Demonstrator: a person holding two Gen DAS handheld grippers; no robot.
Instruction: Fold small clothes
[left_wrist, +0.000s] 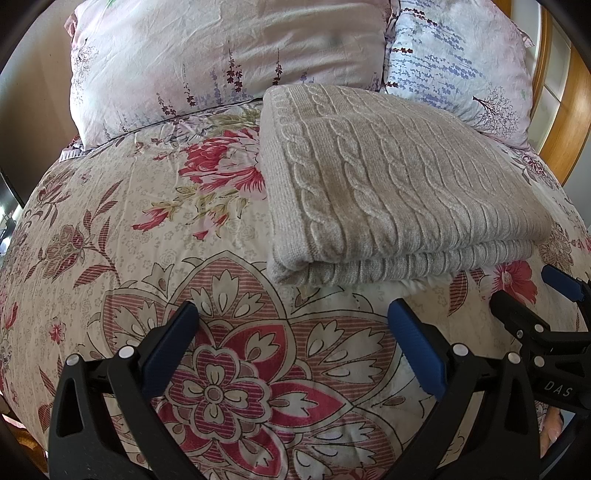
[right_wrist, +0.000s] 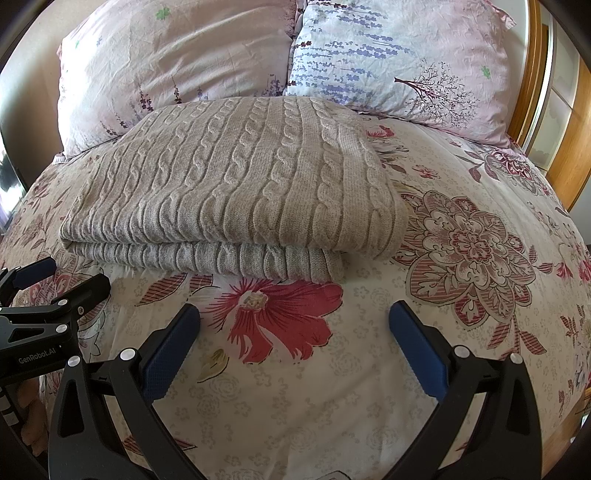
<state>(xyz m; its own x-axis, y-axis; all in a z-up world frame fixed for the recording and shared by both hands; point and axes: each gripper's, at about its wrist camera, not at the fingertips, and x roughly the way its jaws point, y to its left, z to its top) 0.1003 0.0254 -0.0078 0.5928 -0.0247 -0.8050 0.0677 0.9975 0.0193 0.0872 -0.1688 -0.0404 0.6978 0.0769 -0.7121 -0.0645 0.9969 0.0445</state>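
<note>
A beige cable-knit sweater (left_wrist: 388, 184) lies folded in a flat rectangle on the floral bedspread (left_wrist: 147, 229), its doubled edge toward me. It also shows in the right wrist view (right_wrist: 236, 188). My left gripper (left_wrist: 291, 317) is open and empty, hovering over the bedspread just short of the sweater's near edge. My right gripper (right_wrist: 293, 317) is open and empty, also just short of that edge. The right gripper shows at the right edge of the left wrist view (left_wrist: 532, 295); the left gripper shows at the left edge of the right wrist view (right_wrist: 55, 284).
Two floral pillows (left_wrist: 221, 55) (right_wrist: 399, 55) lean at the head of the bed behind the sweater. A wooden headboard (right_wrist: 554, 110) runs along the far right. The bedspread (right_wrist: 461, 258) stretches to both sides of the sweater.
</note>
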